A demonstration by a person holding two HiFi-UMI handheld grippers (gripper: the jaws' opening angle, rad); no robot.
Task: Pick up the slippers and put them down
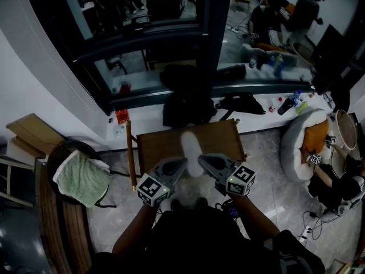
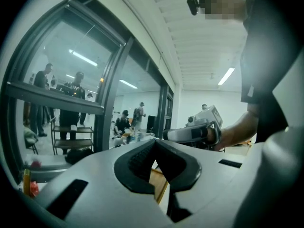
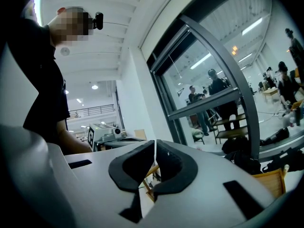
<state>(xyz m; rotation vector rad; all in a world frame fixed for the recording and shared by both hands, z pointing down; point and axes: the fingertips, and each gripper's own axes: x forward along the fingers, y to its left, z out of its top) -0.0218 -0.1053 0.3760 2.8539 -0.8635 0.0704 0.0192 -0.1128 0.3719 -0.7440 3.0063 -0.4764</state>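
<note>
A thin white slipper (image 1: 191, 147) hangs above the small wooden table (image 1: 228, 133), between the tips of my two grippers. My right gripper (image 1: 203, 160) is shut on it; in the right gripper view a thin white edge of the slipper (image 3: 154, 156) is pinched between the black pads (image 3: 173, 167). My left gripper (image 1: 183, 162) points at the slipper from the left, its tips against the slipper's side. In the left gripper view its jaws (image 2: 154, 144) meet at the tips with nothing showing between them. Both grippers point level, facing each other. I see no second slipper.
A black bag (image 1: 188, 104) lies past the table against the glass wall. A wooden stick (image 1: 130, 153) stands left of the table, and a chair with a green cloth (image 1: 82, 176) further left. A white round cushion (image 1: 299, 144) and bottles (image 1: 291, 101) are at the right.
</note>
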